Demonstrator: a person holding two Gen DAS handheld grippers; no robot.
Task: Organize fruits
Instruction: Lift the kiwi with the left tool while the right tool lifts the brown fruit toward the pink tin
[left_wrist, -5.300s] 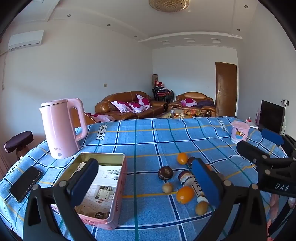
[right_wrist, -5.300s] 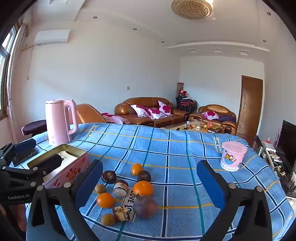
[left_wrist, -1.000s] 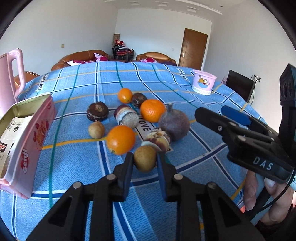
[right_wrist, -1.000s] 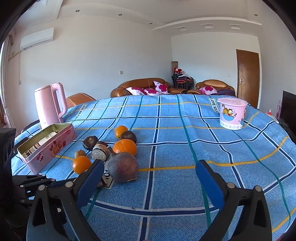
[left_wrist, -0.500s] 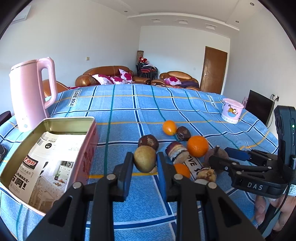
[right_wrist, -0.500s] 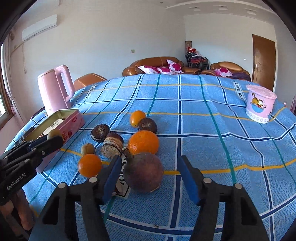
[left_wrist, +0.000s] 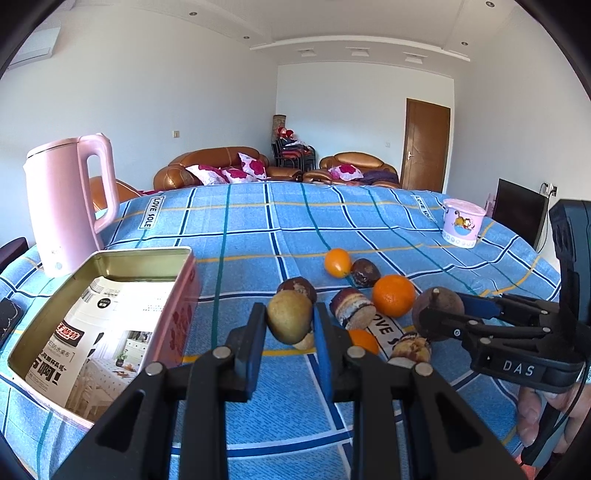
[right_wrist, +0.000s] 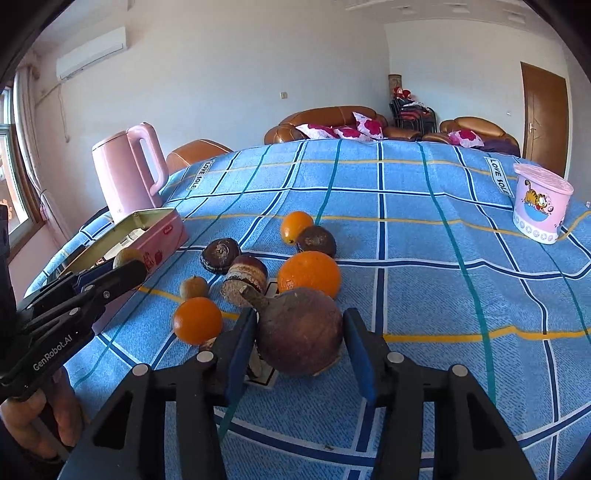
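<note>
Barely started, the left claw (left_wrist: 290, 325) is clamping a kiwi (left_wrist: 289, 320) while the right claw (right_wrist: 301, 341), jaws just closing, is straddling a pomegranate (right_wrist: 301, 332); the tin (left_wrist: 48, 306) is holding no fruit.

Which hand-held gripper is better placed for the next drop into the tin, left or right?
Left. The left hand-held gripper is shut on a kiwi, lifted beside the open tin. The right hand-held gripper has just been closing around the pomegranate, which sits farther from the tin.
</note>
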